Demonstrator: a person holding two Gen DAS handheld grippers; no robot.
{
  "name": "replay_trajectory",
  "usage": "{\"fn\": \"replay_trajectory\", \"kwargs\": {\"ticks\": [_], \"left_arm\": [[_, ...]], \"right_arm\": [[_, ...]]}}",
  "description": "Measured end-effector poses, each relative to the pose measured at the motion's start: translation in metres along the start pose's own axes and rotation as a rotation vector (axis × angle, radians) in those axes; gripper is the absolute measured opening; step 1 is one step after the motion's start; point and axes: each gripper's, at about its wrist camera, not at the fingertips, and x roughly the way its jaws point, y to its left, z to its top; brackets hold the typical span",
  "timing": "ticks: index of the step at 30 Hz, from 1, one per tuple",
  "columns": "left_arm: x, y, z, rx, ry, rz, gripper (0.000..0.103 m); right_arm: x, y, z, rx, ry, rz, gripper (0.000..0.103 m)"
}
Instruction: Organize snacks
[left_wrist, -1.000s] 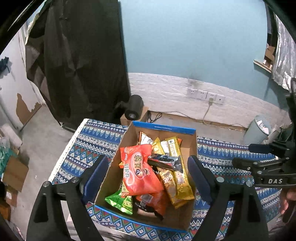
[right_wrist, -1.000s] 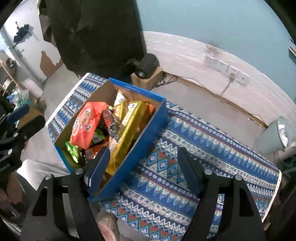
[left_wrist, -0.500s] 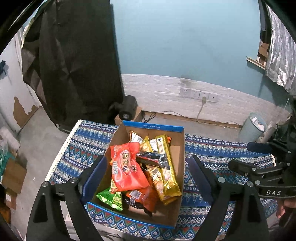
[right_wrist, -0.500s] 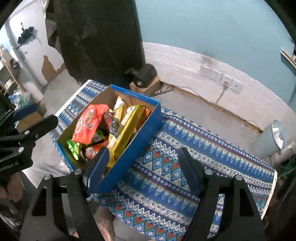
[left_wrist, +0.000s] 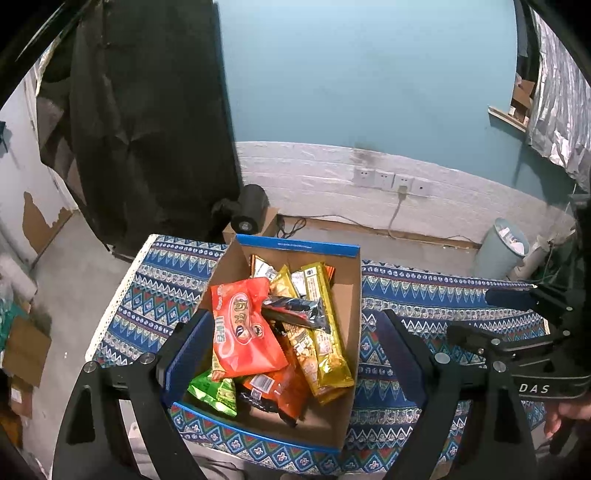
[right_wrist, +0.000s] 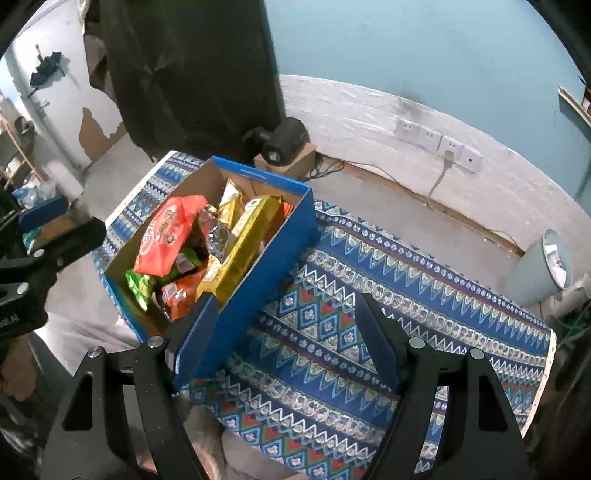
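We've pulled both grippers up and back: left gripper (left_wrist: 291, 347) and right gripper (right_wrist: 284, 328) hang above, jaws apart, empty. Snacks (left_wrist: 258, 332) sit heaped in the box (left_wrist: 351, 295) on the worktop's (right_wrist: 406, 277) left: filled or awaiting sorting.

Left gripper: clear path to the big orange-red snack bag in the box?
Probably yes. The left gripper is open above the open-topped box, and the orange-red bag lies on top of the pile; only a dark wrapper overlaps its right edge.
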Motion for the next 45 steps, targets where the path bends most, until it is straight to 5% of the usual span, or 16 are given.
{"fn": "replay_trajectory", "kwargs": {"ticks": [36, 45], "left_arm": [[-0.0001, 0.0009, 0.0001, 0.007, 0.007, 0.005, 0.091], [0.0082, 0.0012, -0.0023, 0.007, 0.064, 0.005, 0.097]], "right_arm": [[-0.0090, 0.0049, 0.0046, -0.006, -0.020, -0.001, 0.077], [-0.0090, 0.0054, 0.0049, -0.006, -0.020, -0.003, 0.077]]}}
